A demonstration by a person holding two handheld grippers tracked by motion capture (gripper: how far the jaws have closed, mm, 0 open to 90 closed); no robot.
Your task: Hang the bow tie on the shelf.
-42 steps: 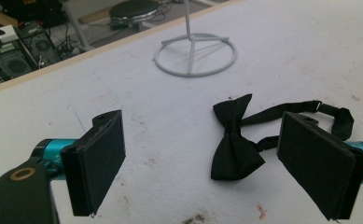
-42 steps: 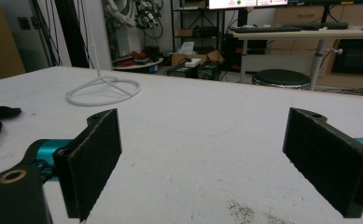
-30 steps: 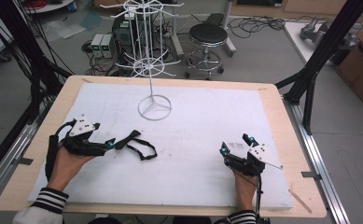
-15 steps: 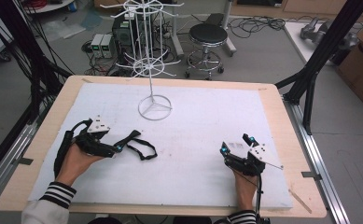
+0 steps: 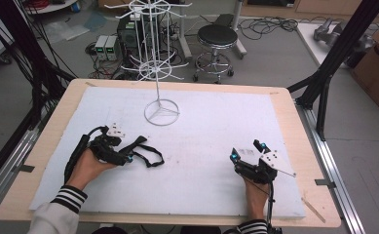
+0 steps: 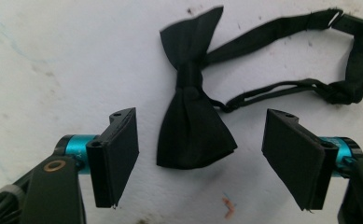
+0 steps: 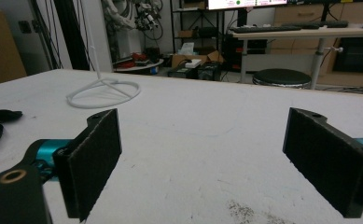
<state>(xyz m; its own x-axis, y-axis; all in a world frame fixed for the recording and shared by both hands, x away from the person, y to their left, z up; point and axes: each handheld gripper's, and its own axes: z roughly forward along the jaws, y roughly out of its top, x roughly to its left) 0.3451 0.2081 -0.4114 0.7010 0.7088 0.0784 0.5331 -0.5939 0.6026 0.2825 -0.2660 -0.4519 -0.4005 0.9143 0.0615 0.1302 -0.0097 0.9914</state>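
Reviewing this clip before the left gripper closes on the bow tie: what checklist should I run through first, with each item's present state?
1. Bow tie lies between the left gripper's pads: ok; the jaws have just been closing.
2. Pads touching the cloth: not ok, gaps on both sides.
3. Strap outside the jaws: ok.
4. Bow tie flat on the white mat: ok.
5. Right gripper open, apart from the tie: ok.
6. Wire stand far from both hands: ok.

No text, label, brand or number could be read anywhere; the monitor (image 7: 258, 3) behind the desk (image 7: 226, 126) showed only illegible blurred marks.
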